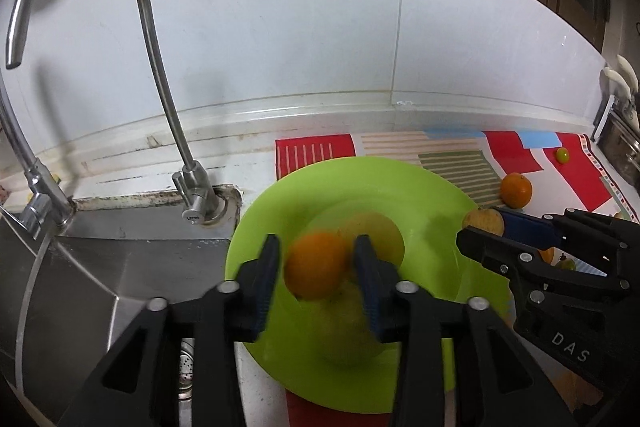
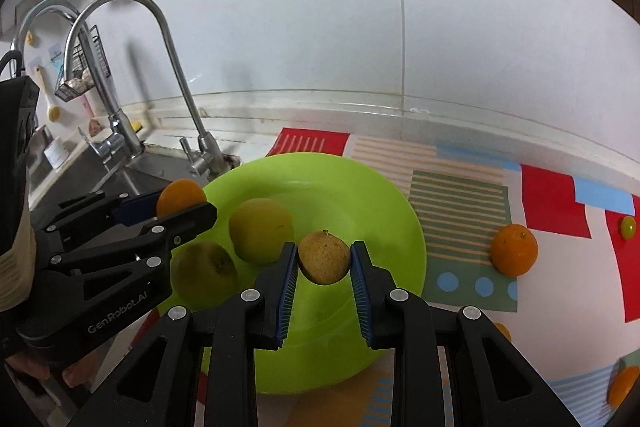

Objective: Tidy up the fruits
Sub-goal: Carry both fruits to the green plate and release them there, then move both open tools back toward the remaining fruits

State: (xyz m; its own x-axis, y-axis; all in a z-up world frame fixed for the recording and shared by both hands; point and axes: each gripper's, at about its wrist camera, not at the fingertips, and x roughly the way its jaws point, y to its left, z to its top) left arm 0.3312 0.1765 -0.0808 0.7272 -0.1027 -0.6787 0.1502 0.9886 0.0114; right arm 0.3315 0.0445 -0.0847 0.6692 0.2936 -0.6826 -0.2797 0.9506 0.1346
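1. Two grippers hang over the green plate, each closed on a fruit: the left gripper clamps an orange, the right gripper a speckled brown fruit.
2. Two yellow-green fruits lie on the plate, ahead-left of the right gripper.
3. Another orange waits on the mat, off its right.
4. Risk, I judge: released from height, either fruit could roll over the shallow rim toward the sink.

Steel faucet beside the sink; patterned mat on the counter
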